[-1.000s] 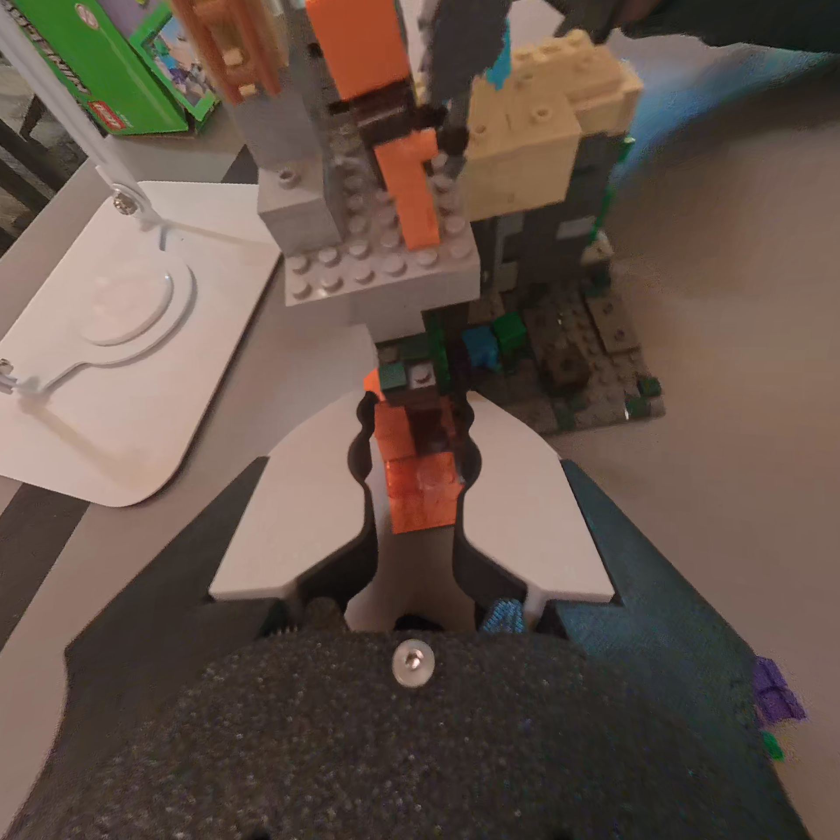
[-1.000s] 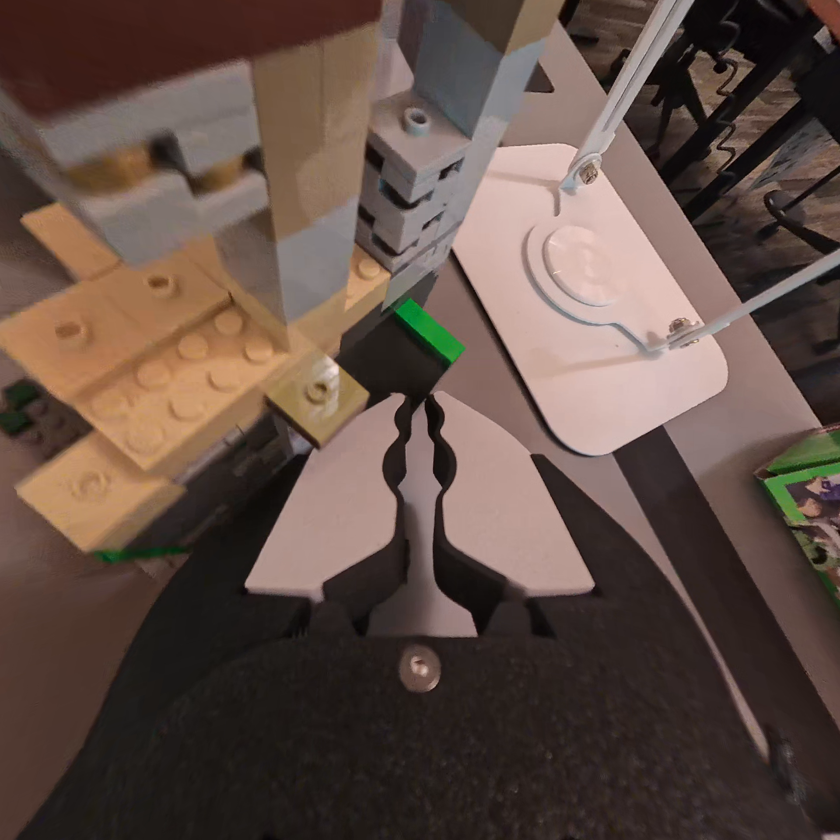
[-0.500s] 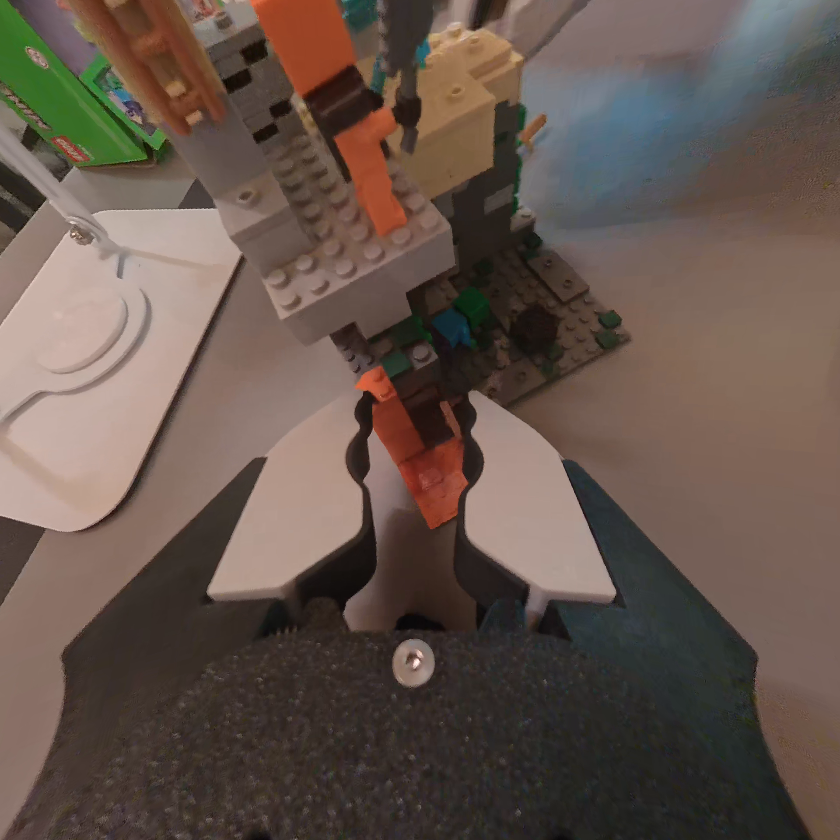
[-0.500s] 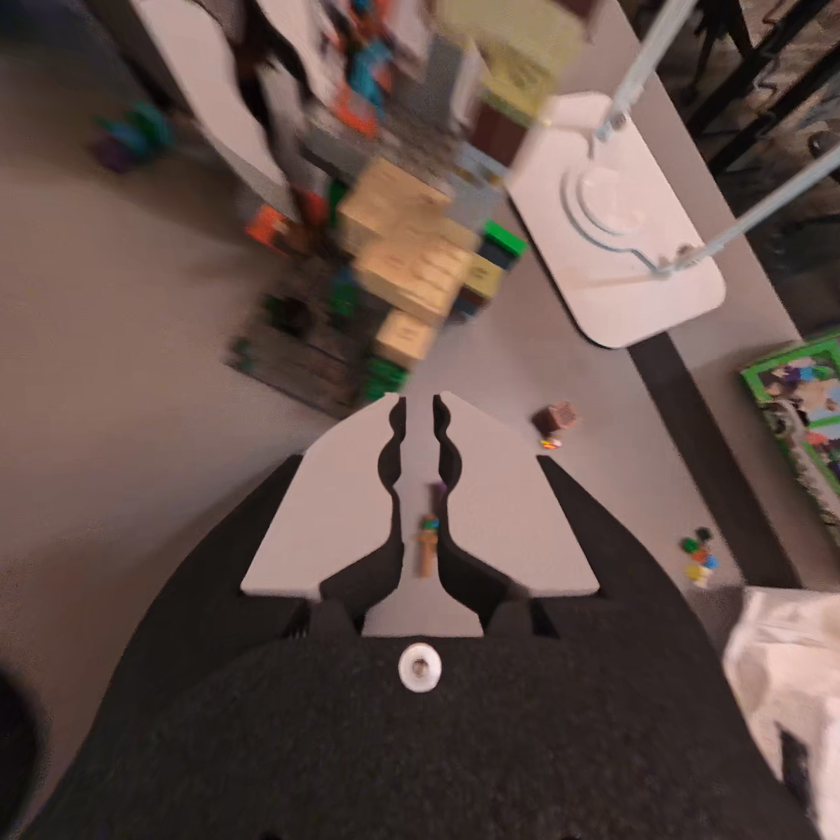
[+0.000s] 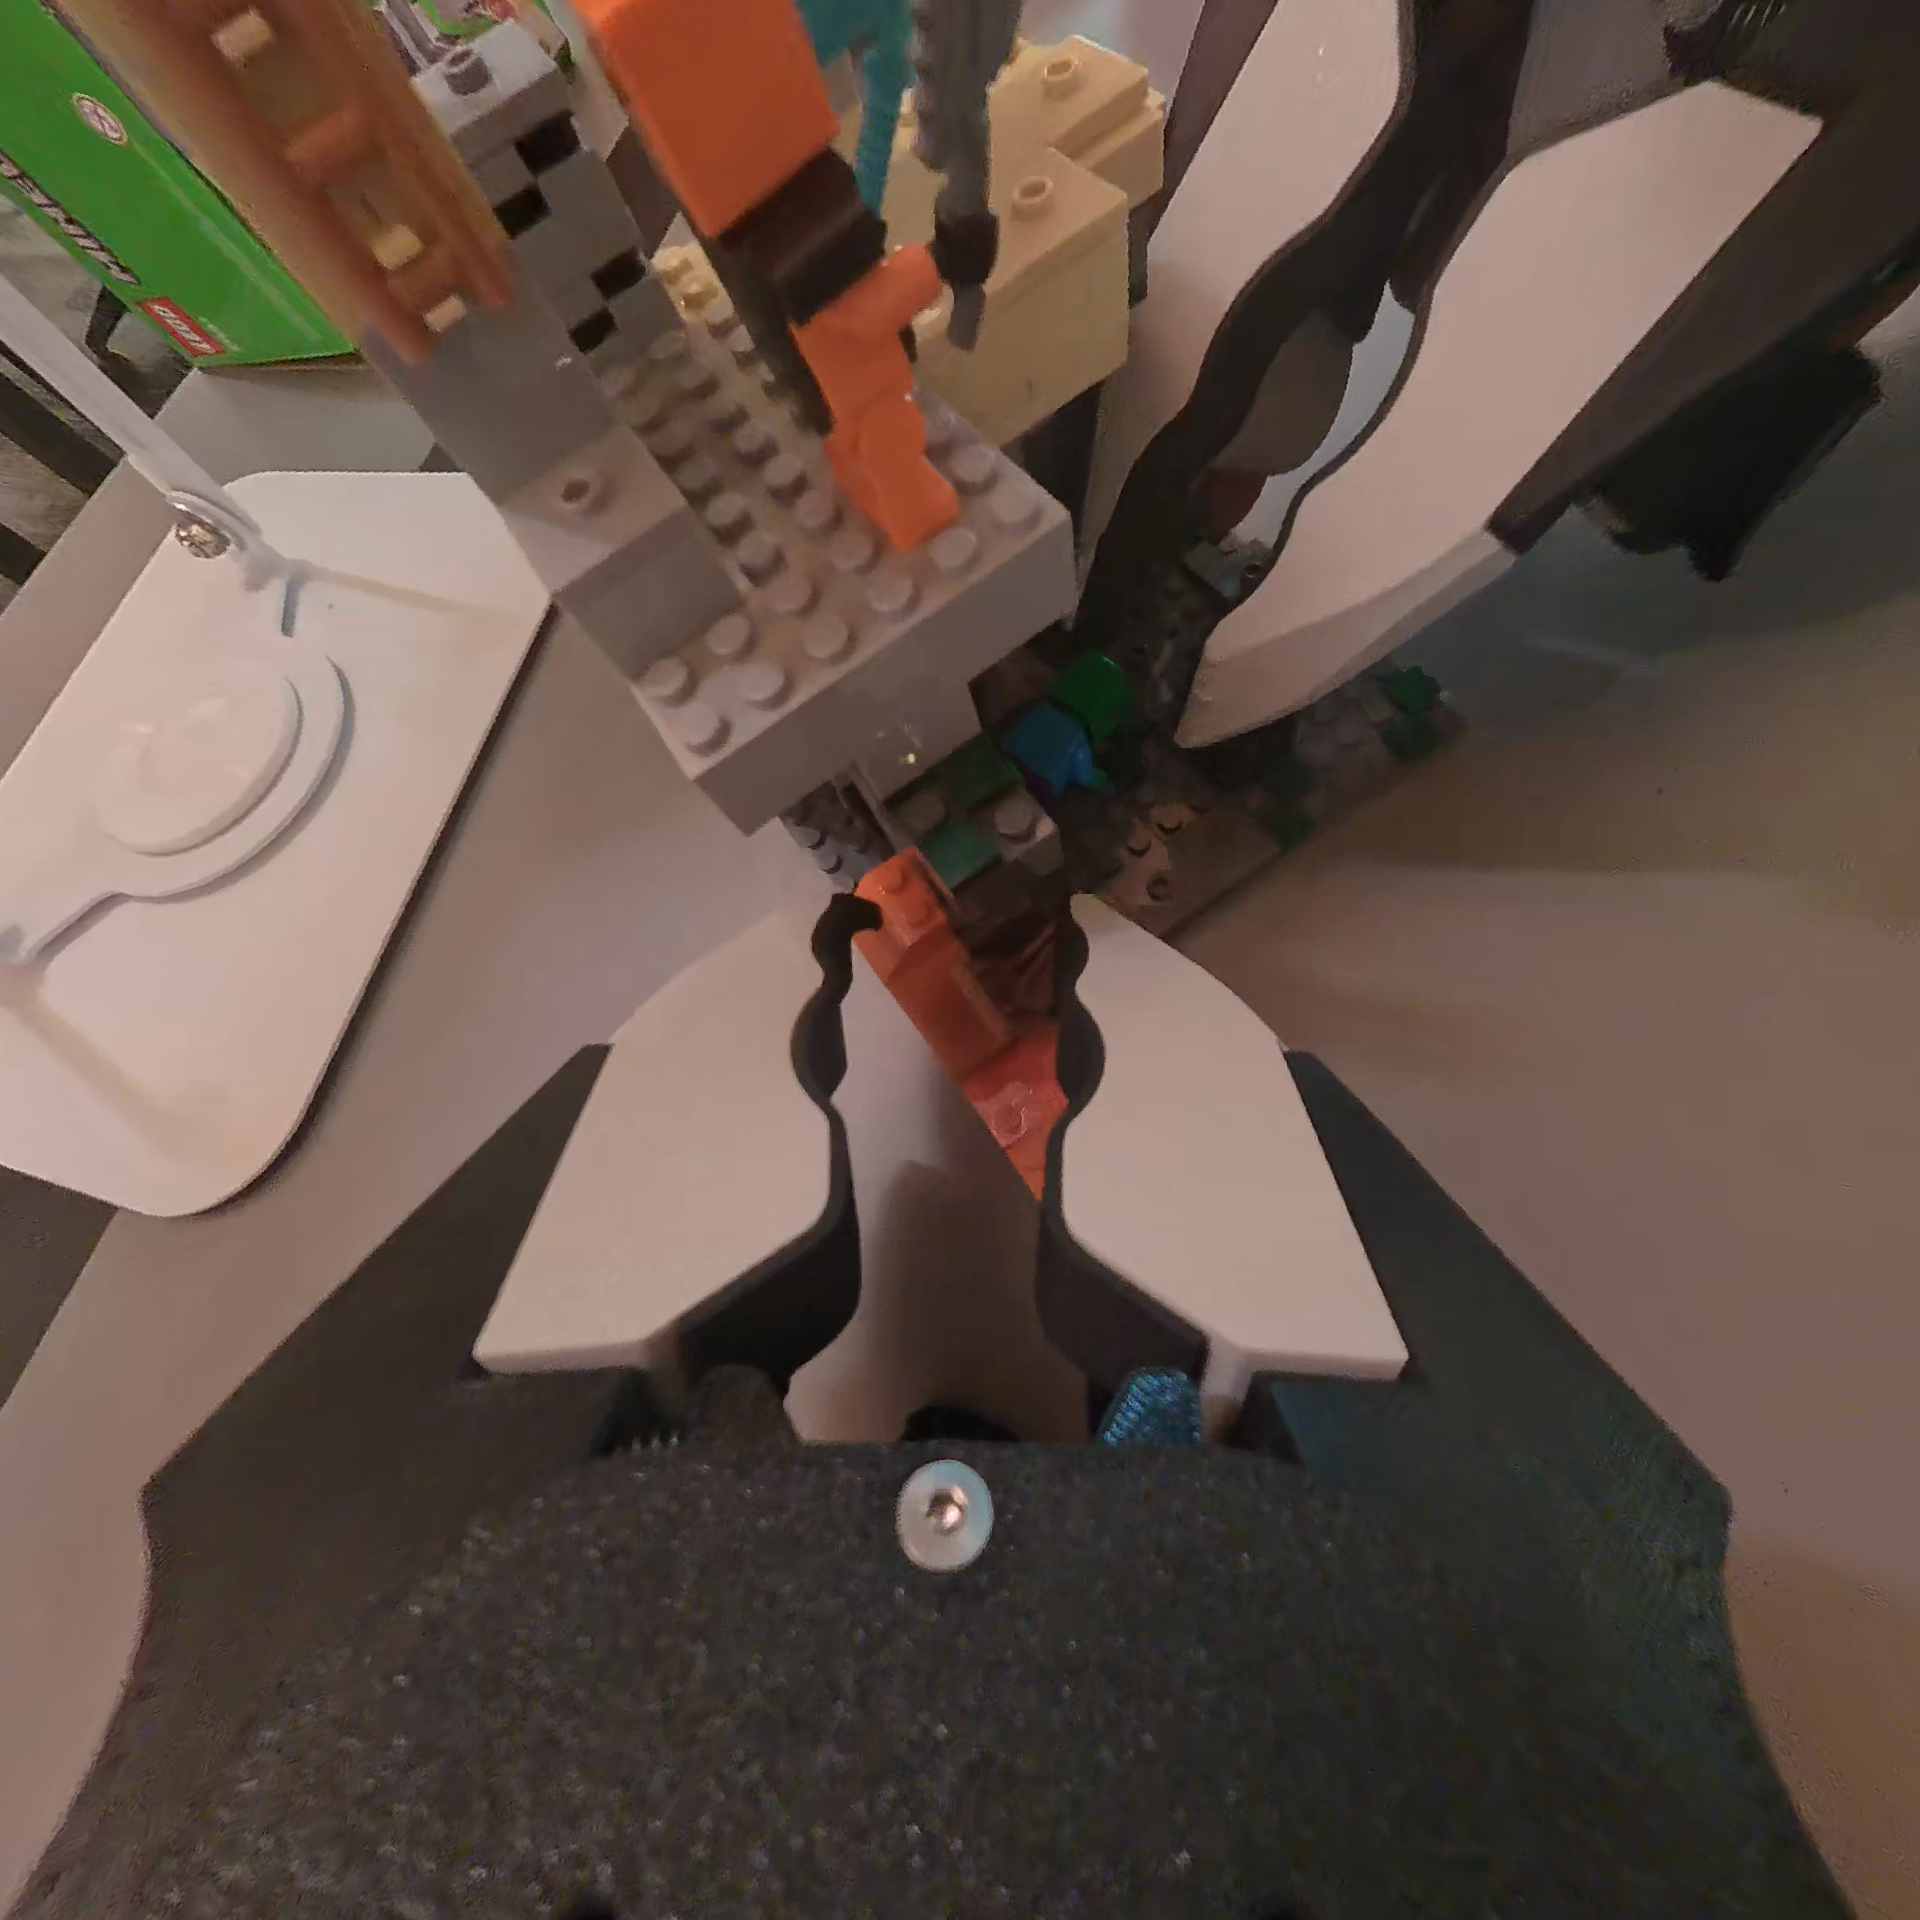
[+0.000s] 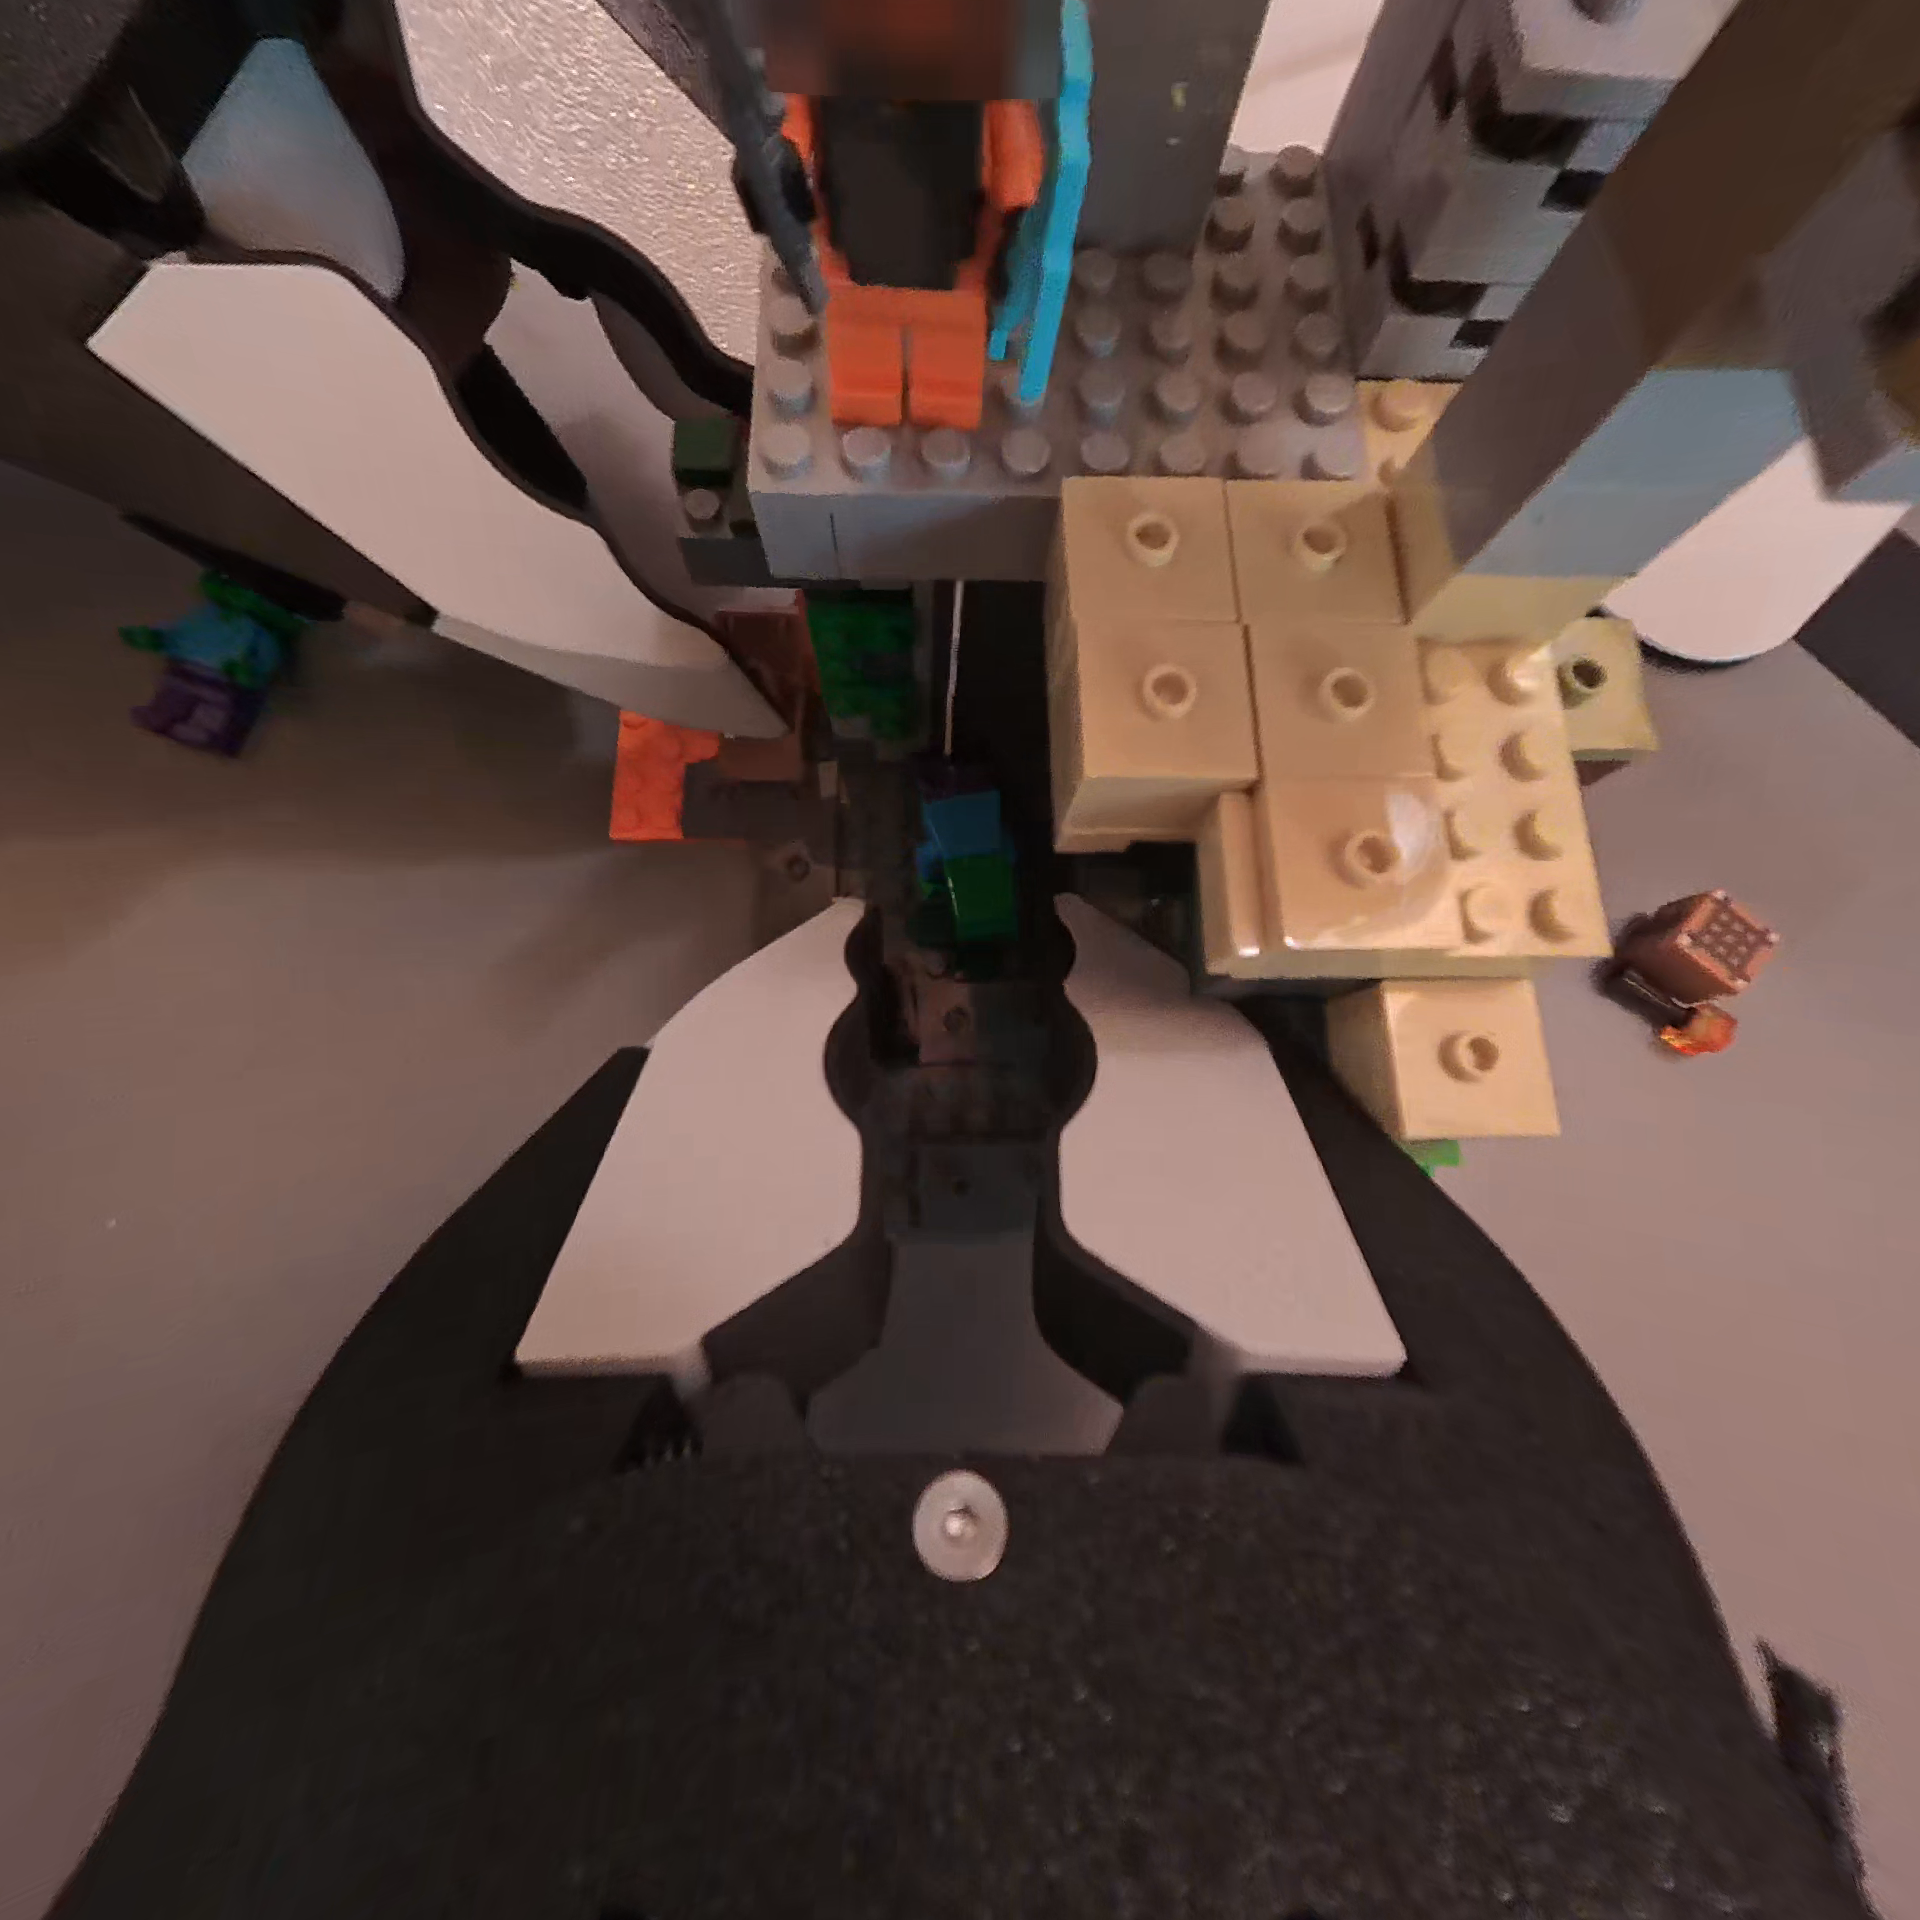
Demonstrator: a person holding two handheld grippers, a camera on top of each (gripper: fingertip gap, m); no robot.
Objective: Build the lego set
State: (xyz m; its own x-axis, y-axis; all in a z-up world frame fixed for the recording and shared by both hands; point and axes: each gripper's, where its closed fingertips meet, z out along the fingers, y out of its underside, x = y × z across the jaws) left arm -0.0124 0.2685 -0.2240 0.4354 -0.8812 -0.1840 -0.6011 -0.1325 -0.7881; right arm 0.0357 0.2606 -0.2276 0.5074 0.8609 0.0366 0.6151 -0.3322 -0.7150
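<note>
Assembly is largely complete — orange minifigure (image 6: 906, 343) stands on the grey platform (image 6: 1060, 457). Left claw (image 5: 951, 935) grips the orange base section (image 5: 940, 977); right claw (image 6: 961, 925) stands wide, empty. Zombie figure (image 6: 208, 665) remains loose on the bench (image 6: 312, 987).

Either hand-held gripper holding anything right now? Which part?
Left hand-held gripper straddles the lego build's orange corner bricks, grip unclear. Right hand-held gripper is open around the dark base, holding nothing.
</note>
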